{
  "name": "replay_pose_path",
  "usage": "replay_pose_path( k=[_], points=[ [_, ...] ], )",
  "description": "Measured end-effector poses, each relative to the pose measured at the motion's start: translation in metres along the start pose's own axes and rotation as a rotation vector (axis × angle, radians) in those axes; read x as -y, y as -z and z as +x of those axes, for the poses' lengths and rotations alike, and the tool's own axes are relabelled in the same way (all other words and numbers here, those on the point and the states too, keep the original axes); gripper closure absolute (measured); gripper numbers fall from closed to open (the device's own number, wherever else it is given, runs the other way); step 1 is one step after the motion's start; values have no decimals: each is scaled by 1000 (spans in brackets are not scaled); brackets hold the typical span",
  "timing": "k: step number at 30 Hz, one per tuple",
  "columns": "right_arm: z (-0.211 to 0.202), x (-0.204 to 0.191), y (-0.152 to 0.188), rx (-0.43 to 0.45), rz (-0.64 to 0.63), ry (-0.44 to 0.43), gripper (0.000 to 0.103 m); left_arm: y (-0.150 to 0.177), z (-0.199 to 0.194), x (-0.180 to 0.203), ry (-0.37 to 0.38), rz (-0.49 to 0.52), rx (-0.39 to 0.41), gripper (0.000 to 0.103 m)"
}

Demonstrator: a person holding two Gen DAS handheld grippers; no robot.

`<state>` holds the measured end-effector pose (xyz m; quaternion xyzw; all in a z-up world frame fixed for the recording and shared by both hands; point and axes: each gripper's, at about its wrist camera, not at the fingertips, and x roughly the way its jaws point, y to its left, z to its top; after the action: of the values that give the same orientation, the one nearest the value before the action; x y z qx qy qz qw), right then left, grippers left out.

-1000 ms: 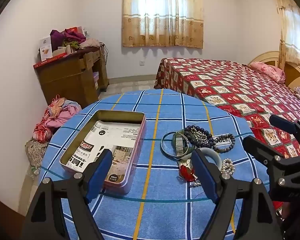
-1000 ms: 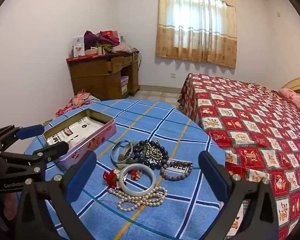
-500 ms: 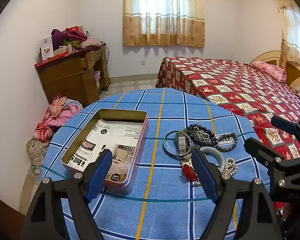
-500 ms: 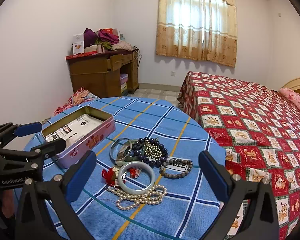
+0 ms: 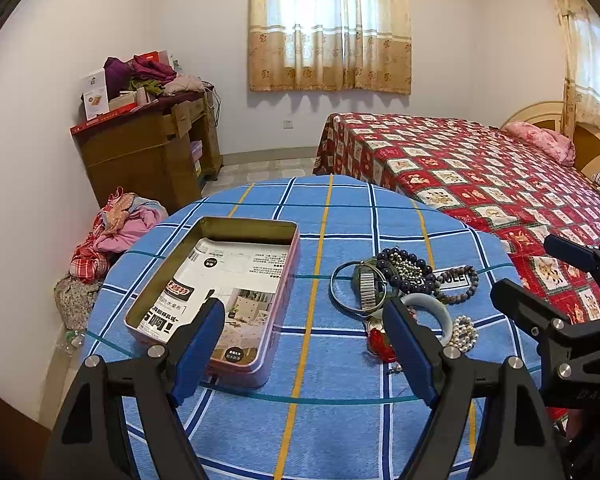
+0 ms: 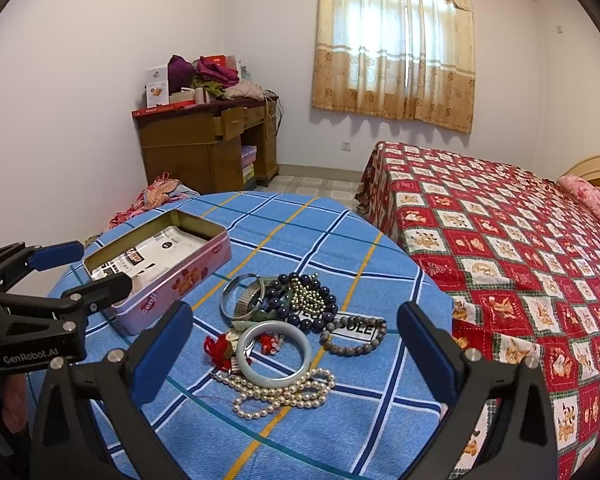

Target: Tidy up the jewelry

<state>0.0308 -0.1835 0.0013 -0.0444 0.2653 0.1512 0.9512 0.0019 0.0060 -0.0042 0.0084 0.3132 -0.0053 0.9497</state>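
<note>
Jaws of both grippers spread wide, nothing held: left gripper above open pink rectangular tin; right gripper over tangled jewelry heap, likely first pick.

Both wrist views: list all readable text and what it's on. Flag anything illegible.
"GenRobot.AI" on the body of the left gripper, seen from the right wrist.
"SOLE", partly covered, on the white tag under the grey bead bracelet.
"DAS", faint, on the body of the right gripper, seen from the left wrist.
Print on the paper sheet inside the tin box: too small to read.
White lettering on the tin's pink side: blurred.
</note>
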Motion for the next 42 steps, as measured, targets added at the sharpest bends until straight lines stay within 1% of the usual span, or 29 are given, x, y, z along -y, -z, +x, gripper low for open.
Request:
replay_pose_path(
  k=[42],
  points=[
    [5,-7,4,-15,-8,-7,0,3,3,-5,-10,4,-11,22]
  ],
)
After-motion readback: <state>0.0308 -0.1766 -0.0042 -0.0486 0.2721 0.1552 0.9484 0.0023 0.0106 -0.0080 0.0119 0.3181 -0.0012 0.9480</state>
